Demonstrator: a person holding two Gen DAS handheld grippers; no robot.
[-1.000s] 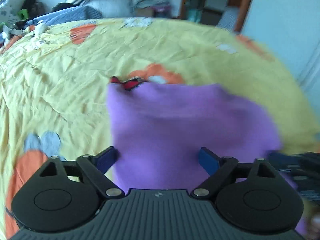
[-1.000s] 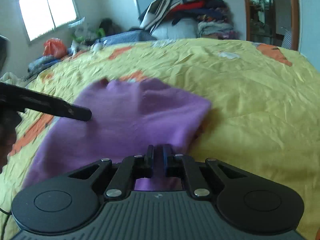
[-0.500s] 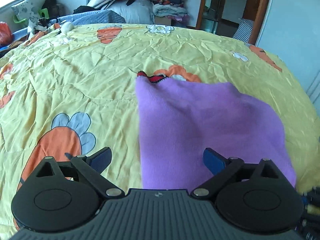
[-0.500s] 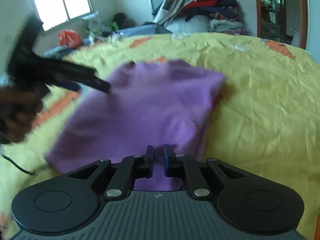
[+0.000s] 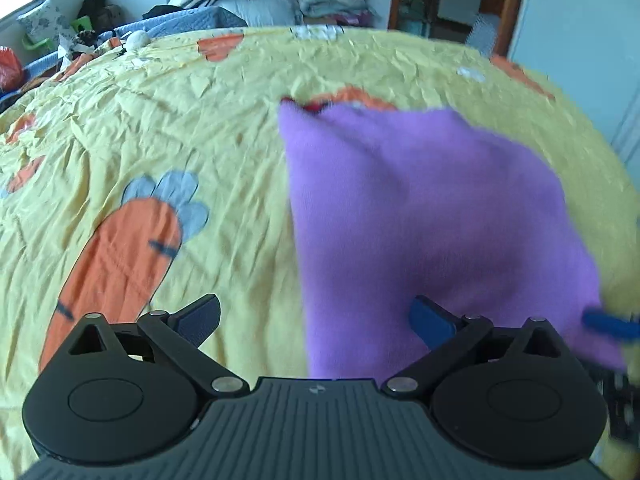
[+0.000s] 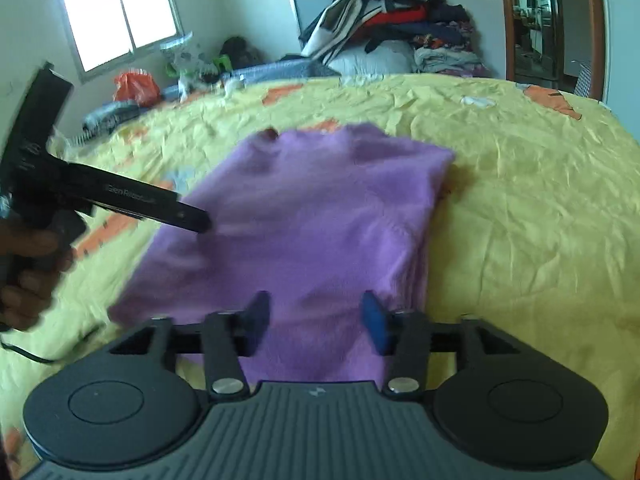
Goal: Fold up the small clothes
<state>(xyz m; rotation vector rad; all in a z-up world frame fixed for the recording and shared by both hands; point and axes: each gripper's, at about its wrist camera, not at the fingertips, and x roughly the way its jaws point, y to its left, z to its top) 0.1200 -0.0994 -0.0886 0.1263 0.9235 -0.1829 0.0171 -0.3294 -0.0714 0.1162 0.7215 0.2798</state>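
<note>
The purple garment [image 6: 312, 216] lies spread flat on the yellow bedsheet [image 6: 520, 208], roughly in the middle of the bed, its surface smooth and its right edge doubled over into a thicker fold. At its far left corner a bit of red trim [image 5: 308, 106] peeks out, though blur makes it hard to say what that part is. The right gripper [image 6: 316, 320] sits at the near edge of the garment with its blue fingers [image 6: 374, 320] spread wide, the cloth showing between them and nothing pinched. The left gripper [image 5: 316, 320] is also wide apart: in the left wrist view its left finger is over bare sheet and its right finger over the purple cloth, so it straddles the garment's left edge without gripping it. From the right wrist view that gripper reaches in from the left, held by a hand [image 6: 28, 272], its tip above the garment's left side. An orange carrot print [image 5: 120, 256] marks the sheet left of the garment, and a pile of clothes [image 6: 392, 36] sits beyond the far end of the bed, beside a window [image 6: 116, 12].
</note>
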